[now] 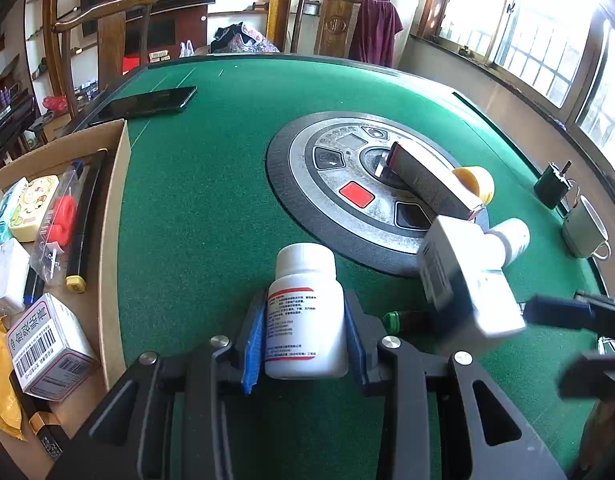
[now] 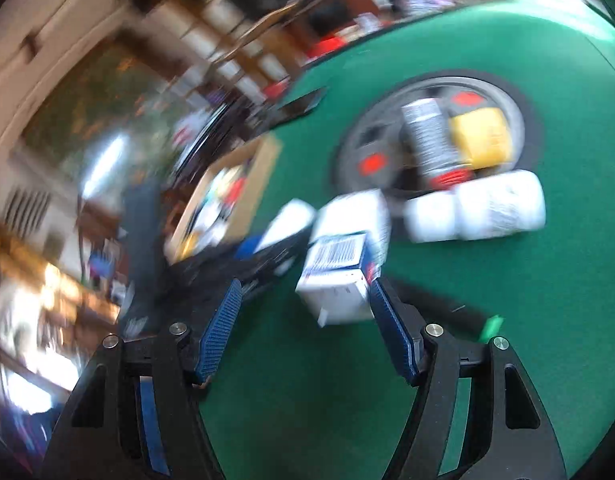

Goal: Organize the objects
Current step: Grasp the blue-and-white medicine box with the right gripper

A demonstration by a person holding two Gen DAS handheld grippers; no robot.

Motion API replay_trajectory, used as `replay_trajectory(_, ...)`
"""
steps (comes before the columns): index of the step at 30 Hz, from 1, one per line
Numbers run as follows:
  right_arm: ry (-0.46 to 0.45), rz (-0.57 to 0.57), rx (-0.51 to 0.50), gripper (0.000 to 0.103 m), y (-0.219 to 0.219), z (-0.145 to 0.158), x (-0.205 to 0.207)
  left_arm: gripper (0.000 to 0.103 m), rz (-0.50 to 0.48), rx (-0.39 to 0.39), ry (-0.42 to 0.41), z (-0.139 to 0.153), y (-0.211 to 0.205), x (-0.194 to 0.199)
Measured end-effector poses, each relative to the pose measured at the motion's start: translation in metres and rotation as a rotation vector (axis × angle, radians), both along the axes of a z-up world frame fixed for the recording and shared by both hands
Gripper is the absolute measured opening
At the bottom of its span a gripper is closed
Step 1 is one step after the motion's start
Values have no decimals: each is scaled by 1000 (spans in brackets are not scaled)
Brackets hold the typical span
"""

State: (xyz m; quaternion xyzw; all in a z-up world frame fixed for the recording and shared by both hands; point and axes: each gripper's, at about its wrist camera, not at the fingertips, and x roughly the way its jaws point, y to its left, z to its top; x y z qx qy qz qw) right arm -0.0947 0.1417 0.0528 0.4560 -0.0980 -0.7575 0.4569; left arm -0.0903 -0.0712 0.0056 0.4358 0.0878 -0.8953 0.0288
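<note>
My left gripper [image 1: 305,320] is shut on a white pill bottle [image 1: 305,312] with a red-striped label, held upright just above the green table [image 1: 195,200]. A white and blue carton [image 1: 467,284] lies to its right, also in the blurred right wrist view [image 2: 339,264]. My right gripper [image 2: 307,312] is open, its right pad against that carton; it also shows in the left wrist view [image 1: 579,336]. A cardboard box [image 1: 111,216] with several packed items sits at the left.
A grey carton [image 1: 431,180], a yellow cap [image 1: 477,182] and a white bottle [image 1: 511,240] lie on or beside the table's round centre panel [image 1: 327,184]. A small green-capped vial [image 1: 403,318] lies beside the carton. A black phone [image 1: 147,102] lies far left; a charger [image 1: 583,232] sits right.
</note>
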Motion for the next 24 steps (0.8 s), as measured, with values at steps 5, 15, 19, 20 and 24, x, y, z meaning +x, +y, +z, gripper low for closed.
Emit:
replay_trajectory(5,-2,-86,82,68,-3,-4,-9,36,0,-16,2,0,2,1)
replay_trajectory(15,-222,-322,50,68,-39,-13,-36,36,-1,-27,3,0,4,1)
replay_trajectory(19,-257,-399,142,68,-57,-21,-44,36,-2,-32,4,-1,4,1)
replay_trajectory(20,-256,-410,144,68,-58,-23,-45,36,-2,-32,4,-1,4,1)
replay_trajectory(24,-208,-400,121,55,-56,-28,-45,36,-1,-38,4,-1,5,1)
